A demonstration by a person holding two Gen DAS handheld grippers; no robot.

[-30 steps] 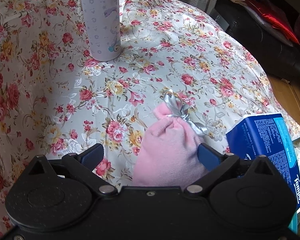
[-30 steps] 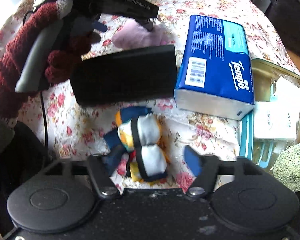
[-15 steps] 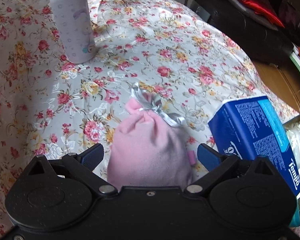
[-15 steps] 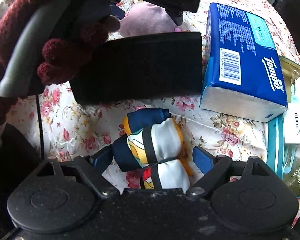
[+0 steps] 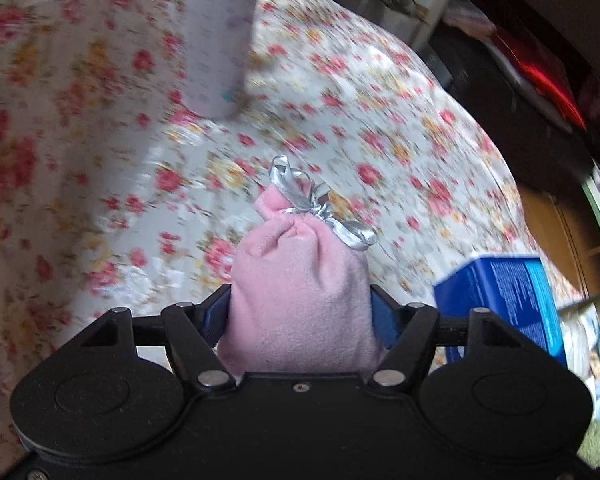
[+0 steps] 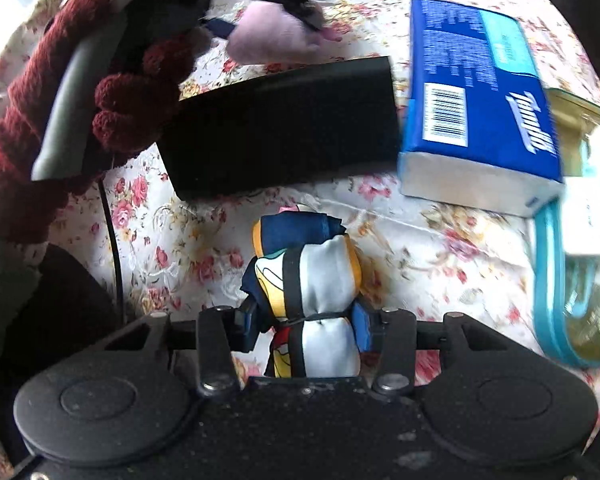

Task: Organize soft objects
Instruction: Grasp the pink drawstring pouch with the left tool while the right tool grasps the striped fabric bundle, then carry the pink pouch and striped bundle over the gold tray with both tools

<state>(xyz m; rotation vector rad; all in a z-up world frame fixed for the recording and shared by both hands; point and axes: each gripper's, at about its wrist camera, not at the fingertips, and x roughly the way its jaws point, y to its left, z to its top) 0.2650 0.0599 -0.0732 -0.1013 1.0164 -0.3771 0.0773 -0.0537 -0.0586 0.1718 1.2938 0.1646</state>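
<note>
A pink fleece pouch [image 5: 296, 272] tied with a silver ribbon sits between the blue pads of my left gripper [image 5: 300, 316]. The jaws are closing, and the pads press its sides. The right wrist view shows the same pouch [image 6: 268, 40] at the top, held off the floral cloth under a hand in a dark red knitted glove [image 6: 132, 96]. My right gripper [image 6: 304, 326] points steeply down. Its jaws are closing, with both pads against a rolled blue, white and yellow cloth bundle [image 6: 312, 264] tied with a black band.
A black box [image 6: 284, 128] lies between the two grippers. A blue tissue pack [image 6: 480, 92] lies to the right, beside a clear teal-rimmed container [image 6: 548, 280] that holds small items. A lilac bottle [image 5: 220, 40] stands at the back of the floral cloth [image 5: 380, 140].
Both grippers went from wide open around their objects to closed on them. The left gripper moved forward over the pouch; the right settled lower over the bundle.
</note>
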